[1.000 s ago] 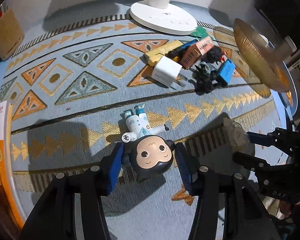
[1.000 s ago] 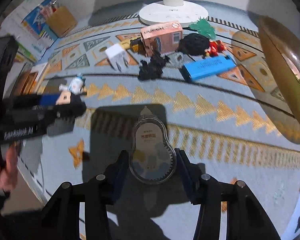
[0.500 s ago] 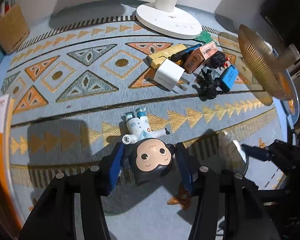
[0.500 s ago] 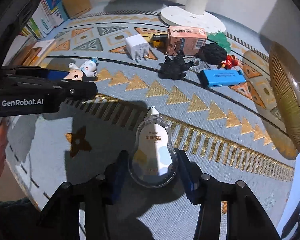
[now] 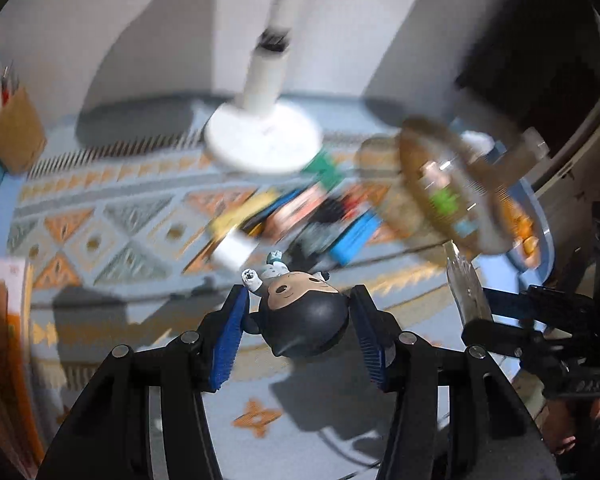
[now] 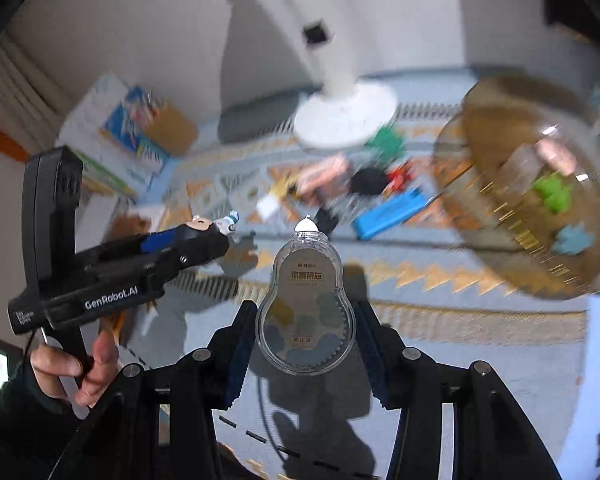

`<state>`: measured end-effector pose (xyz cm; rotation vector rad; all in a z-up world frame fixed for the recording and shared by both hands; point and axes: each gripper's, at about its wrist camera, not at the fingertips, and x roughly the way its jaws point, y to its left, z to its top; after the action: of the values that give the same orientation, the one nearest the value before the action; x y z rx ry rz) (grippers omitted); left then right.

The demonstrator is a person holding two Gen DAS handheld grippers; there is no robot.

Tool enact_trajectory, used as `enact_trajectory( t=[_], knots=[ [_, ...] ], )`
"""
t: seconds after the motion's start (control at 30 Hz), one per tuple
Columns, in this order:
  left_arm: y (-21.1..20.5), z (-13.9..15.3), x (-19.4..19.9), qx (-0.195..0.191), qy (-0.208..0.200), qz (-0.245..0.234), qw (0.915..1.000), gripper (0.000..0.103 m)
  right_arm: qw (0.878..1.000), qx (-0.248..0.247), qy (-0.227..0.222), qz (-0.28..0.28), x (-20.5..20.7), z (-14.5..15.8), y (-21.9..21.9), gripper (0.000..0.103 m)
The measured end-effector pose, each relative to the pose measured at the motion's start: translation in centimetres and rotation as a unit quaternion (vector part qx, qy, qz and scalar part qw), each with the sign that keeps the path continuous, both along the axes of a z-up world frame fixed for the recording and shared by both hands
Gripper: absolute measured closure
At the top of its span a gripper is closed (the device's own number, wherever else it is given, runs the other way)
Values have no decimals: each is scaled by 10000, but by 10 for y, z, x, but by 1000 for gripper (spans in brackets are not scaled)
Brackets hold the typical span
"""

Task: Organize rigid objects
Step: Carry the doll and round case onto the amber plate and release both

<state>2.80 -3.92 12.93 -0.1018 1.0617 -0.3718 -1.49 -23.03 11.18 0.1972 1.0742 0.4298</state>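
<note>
Left claw [image 5: 300,320]: part-open, clamped on the doll [image 5: 304,316] by its head.
Right claw [image 6: 306,344]: part-open, gripping the clear tape dispenser [image 6: 306,304].
Change: a second ago both items lay on the rug [image 5: 112,220]; now both are lifted clear of it.
Ahead of claws: jumbled pile [image 6: 364,188], blurred.
Far right: wire bowl [image 6: 540,208], likely drop-off; next comes the carry.
</note>
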Motion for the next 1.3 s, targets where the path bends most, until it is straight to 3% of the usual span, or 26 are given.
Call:
enact_trajectory(
  t=[0.13, 0.27, 0.53, 0.8, 1.0, 1.3],
  knots=[
    [-34, 36, 5, -269, -433, -180, 9985, 54, 9985, 34, -368, -405, 1, 36, -43, 55],
    [-72, 62, 11, -482, -732, -388, 9954, 54, 9935, -267, -746, -812, 2, 65, -87, 55],
    [-155, 84, 24, -544, -1003, -950, 9889, 54, 9802, -659, -970, -1597, -4, 93, -176, 55],
    [-220, 59, 32, -435, -708, -1259, 9886, 54, 9799, -775, -572, -1745, 7, 69, -219, 55],
    [-247, 27, 30, -407, -366, -1242, 9908, 54, 9844, -924, -71, -1498, 25, 34, -224, 55],
    [-269, -23, 41, -68, 5, -1119, 9937, 54, 9829, -1190, 448, -1333, 50, -3, -227, 55]
  ],
)
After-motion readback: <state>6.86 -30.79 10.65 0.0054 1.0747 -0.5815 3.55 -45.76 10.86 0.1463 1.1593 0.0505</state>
